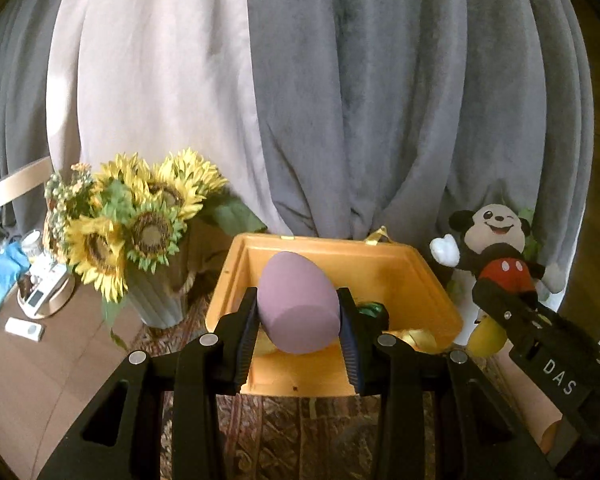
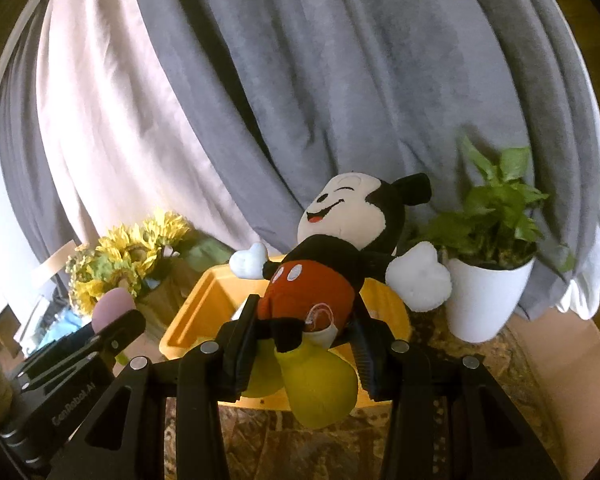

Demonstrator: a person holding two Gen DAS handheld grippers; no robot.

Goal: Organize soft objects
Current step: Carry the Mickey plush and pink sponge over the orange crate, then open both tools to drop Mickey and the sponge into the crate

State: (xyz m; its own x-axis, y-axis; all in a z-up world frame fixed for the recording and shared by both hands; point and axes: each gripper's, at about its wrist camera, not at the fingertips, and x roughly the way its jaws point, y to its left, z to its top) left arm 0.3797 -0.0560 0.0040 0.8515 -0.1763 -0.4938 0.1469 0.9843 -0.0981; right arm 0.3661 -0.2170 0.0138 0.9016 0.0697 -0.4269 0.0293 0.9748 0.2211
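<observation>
One smooth purple egg-shaped sponge is squeezed in the left claw, up above the open yellow box. One soft mouse toy with red shorts and two puffy white hands is pinched in the right claw, over the same box. Far left stands one ribbed vase of sunflowers. Far right, one leafy plant sits in a smooth white pot. Gray curtains hang behind.

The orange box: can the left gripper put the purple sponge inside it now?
Probably yes. The left gripper holds the purple sponge just above the open orange box, with nothing between them.
</observation>
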